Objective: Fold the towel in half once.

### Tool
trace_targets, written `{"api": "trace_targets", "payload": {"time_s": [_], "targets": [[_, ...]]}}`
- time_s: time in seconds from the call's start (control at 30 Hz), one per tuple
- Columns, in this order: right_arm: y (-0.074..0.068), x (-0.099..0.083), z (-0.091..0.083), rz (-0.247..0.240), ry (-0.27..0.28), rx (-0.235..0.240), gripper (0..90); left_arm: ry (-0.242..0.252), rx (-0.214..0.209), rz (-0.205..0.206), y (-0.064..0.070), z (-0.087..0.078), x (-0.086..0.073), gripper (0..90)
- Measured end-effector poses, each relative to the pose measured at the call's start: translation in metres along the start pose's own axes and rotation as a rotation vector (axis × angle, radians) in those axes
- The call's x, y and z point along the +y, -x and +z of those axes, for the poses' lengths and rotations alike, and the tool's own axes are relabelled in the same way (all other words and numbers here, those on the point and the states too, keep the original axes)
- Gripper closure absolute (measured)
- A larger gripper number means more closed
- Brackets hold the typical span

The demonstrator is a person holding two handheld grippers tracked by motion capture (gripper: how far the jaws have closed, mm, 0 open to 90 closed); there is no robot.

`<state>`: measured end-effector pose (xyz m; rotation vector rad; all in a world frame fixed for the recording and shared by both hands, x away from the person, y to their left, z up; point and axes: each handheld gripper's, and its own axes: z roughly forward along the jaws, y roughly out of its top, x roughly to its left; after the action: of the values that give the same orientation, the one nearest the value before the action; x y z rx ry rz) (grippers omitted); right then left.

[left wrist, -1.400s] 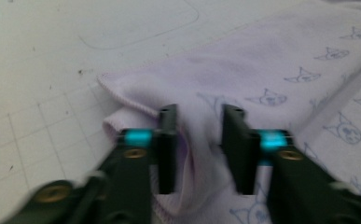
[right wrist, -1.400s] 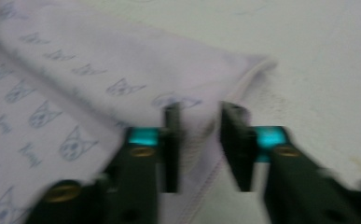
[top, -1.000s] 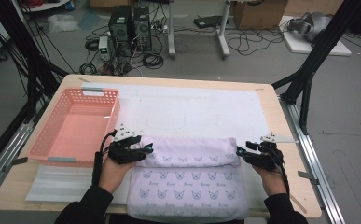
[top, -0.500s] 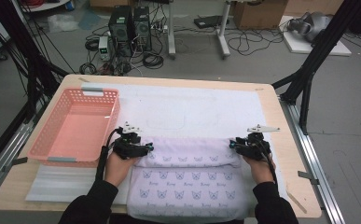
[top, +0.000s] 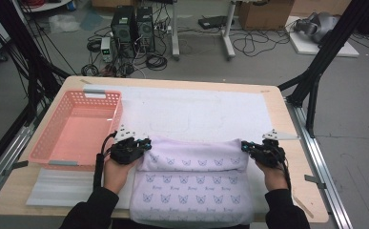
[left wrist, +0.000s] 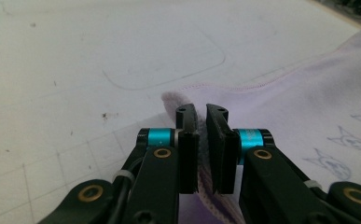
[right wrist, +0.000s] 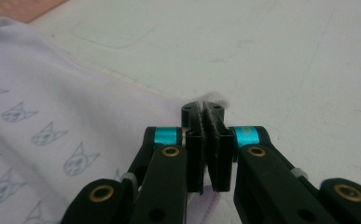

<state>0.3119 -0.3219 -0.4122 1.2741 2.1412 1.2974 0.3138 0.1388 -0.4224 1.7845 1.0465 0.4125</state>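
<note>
The left gripper has its jaws closed narrowly on the far left corner of the cloth, with the pink hem pinched between the pads; the right gripper is clamped the same way on the far right corner, fabric edge protruding just past the jaw tips. Compared with one second ago, both grippers have travelled away from the person, and the rolled far edge of the cloth between them has moved with them across the white mat. In judgement, a fold or spread of the cloth is in progress, with both corners secured. The pink basket stands beside the left gripper, apart from the cloth.
</note>
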Motion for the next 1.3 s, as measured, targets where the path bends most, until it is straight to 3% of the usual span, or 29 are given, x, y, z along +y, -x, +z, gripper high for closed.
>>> {"api": "trace_targets", "payload": {"time_s": [0.1,0.2,0.57,0.7,0.8,0.93,1.0,1.03,1.13,1.2,1.3], "targets": [[-0.001,-0.002,-0.013,-0.001,0.009,0.001,87.0,0.008,-0.022,-0.026,-0.001,-0.006,0.0,82.4],[0.0,-0.004,-0.021,0.028,0.032,0.02,87.0,0.006,-0.047,-0.047,0.002,-0.014,-0.001,82.5],[-0.02,-0.023,-0.051,-0.006,-0.014,0.08,87.0,-0.046,-0.104,-0.017,0.022,-0.05,-0.014,82.6],[-0.026,-0.032,-0.056,-0.023,-0.065,0.108,87.0,-0.085,-0.117,-0.015,0.027,-0.056,-0.022,82.5],[-0.031,-0.038,-0.059,-0.03,-0.118,0.113,87.0,-0.153,-0.135,-0.007,0.03,-0.058,-0.031,82.1],[-0.035,-0.047,-0.058,-0.088,-0.202,0.141,86.6,-0.199,-0.142,-0.005,0.027,-0.058,-0.035,81.8],[-0.034,-0.049,-0.057,-0.092,-0.222,0.163,81.8,-0.185,-0.135,-0.009,0.026,-0.059,-0.033,77.1],[-0.033,-0.048,-0.057,-0.089,-0.215,0.168,76.9,-0.172,-0.123,-0.009,0.025,-0.06,-0.032,68.6],[-0.03,-0.043,-0.06,-0.051,-0.141,0.15,68.1,-0.108,-0.105,-0.001,0.022,-0.062,-0.028,56.6],[-0.026,-0.038,-0.06,-0.023,-0.072,0.108,68.4,-0.068,-0.093,-0.005,0.021,-0.062,-0.025,52.6],[-0.021,-0.034,-0.048,0.017,-0.063,0.0,70.1,-0.009,-0.079,0.015,0.021,-0.062,-0.019,50.1]]}}
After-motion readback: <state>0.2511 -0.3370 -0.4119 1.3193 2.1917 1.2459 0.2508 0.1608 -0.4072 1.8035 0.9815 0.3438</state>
